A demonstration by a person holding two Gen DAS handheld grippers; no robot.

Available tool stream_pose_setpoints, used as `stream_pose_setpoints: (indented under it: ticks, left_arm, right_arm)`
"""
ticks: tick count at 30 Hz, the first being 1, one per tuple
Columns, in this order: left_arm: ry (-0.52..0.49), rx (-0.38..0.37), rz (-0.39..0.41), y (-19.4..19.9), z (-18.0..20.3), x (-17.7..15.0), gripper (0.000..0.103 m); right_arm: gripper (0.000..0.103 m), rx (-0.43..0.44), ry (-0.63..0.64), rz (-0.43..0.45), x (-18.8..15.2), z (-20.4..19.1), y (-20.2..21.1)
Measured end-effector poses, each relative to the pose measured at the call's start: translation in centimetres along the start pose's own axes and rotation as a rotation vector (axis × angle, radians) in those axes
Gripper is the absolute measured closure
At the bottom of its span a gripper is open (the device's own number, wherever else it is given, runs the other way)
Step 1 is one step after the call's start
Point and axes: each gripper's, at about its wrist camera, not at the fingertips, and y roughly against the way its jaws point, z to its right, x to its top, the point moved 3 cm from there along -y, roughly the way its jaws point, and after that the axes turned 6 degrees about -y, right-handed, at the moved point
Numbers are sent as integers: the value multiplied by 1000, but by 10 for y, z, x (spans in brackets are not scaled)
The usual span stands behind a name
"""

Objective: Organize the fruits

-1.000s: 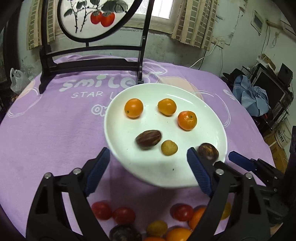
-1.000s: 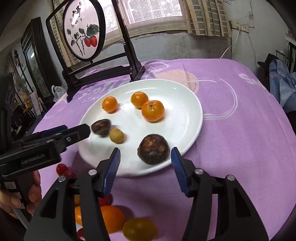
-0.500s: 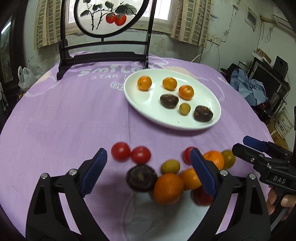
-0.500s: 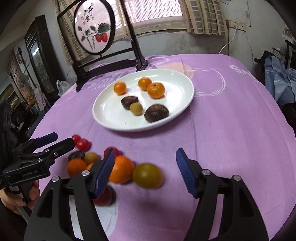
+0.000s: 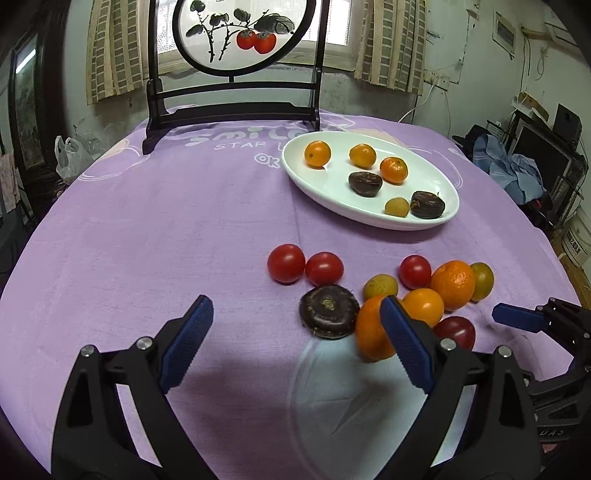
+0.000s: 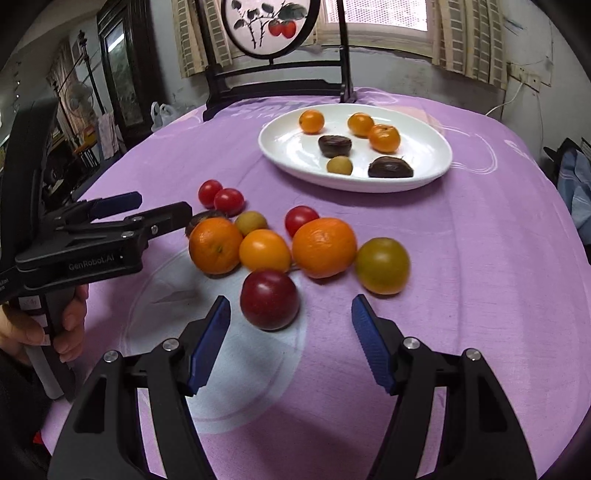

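The left tongs [image 5: 295, 332] stand wide and hold nothing, low over the purple-clothed surface [image 5: 147, 229]; their right finger hides part of a large orange [image 5: 371, 332], which touches a dark round fruit [image 5: 328, 312]. The right tongs [image 6: 291, 332] are equally wide and empty, with a dark red plum [image 6: 269, 299] just ahead, between the fingertips but apart from both. Beyond the plum, loose fruit clusters on the surface: oranges, a greenish tomato [image 6: 382, 265] and red cherry tomatoes [image 6: 221, 197]. In the right wrist view the left tool covers most of the dark fruit. Farther back a white plate [image 6: 291, 147] carries three small oranges, two dark fruits and a yellowish one. A framed round panel [image 5: 240, 33] stands behind, its top cut off.
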Motion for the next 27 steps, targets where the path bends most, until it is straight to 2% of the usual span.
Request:
stream_pose_setpoints:
  ticks: [8, 11, 15, 16, 23, 27]
  left_arm:
    - [37, -42, -7, -1, -7, 4, 10]
    - [50, -67, -24, -3, -6, 4, 10]
    - [48, -91, -34, -4, -2, 3, 10]
    - [42, -94, -33, -4, 1, 2, 10]
    - [-28, -88, -24, -5, 15, -1, 10]
    - [-38, -104, -37, -9, 20, -3, 10]
  right_arm:
    - [35, -21, 28, -35, -3, -11, -23]
    - [44, -40, 25, -36, -2, -11, -28]
    - [57, -24, 6, -21, -1, -9, -28]
    - [65, -2, -2, -19, -1, -8, -28]
    - [65, 20, -27, -6, 0, 7, -17]
    - [65, -15, -19, -3, -1, 12, -14]
